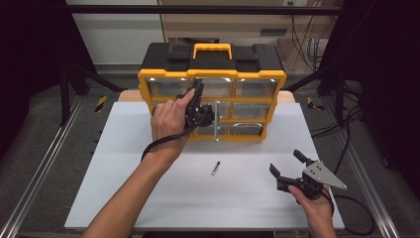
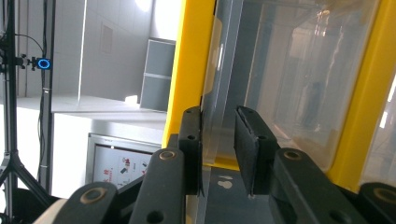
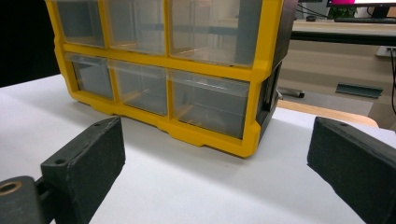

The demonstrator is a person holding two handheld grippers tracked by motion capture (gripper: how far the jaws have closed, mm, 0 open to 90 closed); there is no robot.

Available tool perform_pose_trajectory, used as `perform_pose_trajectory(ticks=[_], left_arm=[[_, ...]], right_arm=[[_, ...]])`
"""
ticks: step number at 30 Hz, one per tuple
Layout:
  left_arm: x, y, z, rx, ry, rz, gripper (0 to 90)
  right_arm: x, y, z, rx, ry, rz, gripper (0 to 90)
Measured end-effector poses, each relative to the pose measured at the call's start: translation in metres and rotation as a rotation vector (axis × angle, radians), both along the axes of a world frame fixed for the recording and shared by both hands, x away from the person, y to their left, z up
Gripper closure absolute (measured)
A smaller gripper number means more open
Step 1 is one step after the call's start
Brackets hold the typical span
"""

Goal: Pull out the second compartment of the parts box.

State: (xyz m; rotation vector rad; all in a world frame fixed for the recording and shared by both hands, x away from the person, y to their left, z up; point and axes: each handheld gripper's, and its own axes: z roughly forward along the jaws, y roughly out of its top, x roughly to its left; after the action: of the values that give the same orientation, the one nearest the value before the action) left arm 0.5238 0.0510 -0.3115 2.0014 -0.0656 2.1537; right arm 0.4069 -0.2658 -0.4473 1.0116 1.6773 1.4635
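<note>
Drawers (image 1: 168,88) of clear plastic fill the yellow organizer (image 1: 213,74) at the table's (image 1: 148,198) far edge, where the left gripper (image 2: 219,140), seen close in its own view, has narrowed onto a drawer's front lip, while the right gripper (image 1: 288,162) rests wide open near right, with a small bit (image 1: 216,167) between.

Bare forearms without sleeves, each hand around a black two-jaw hand-held gripper (image 1: 198,94) with screw-pinned links, flat matte pads, a trailing black cable, and a grey three-cornered plate (image 1: 323,174) on the right one (image 1: 287,162).
</note>
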Motion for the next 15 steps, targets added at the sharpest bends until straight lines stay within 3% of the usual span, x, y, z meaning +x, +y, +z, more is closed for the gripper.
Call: perform_pose_trajectory(ticks=[11, 15], left_arm=[[0.0007, -0.0011, -0.0013, -0.001, -0.024, 0.009, 77.9], [0.0015, -0.0019, -0.0031, 0.02, -0.039, 0.019, 79.4]], right_arm=[[0.0004, -0.0001, -0.0005, 0.004, 0.002, 0.002, 4.8], [0.0006, -0.0007, -0.0008, 0.011, 0.007, 0.0, 4.9]])
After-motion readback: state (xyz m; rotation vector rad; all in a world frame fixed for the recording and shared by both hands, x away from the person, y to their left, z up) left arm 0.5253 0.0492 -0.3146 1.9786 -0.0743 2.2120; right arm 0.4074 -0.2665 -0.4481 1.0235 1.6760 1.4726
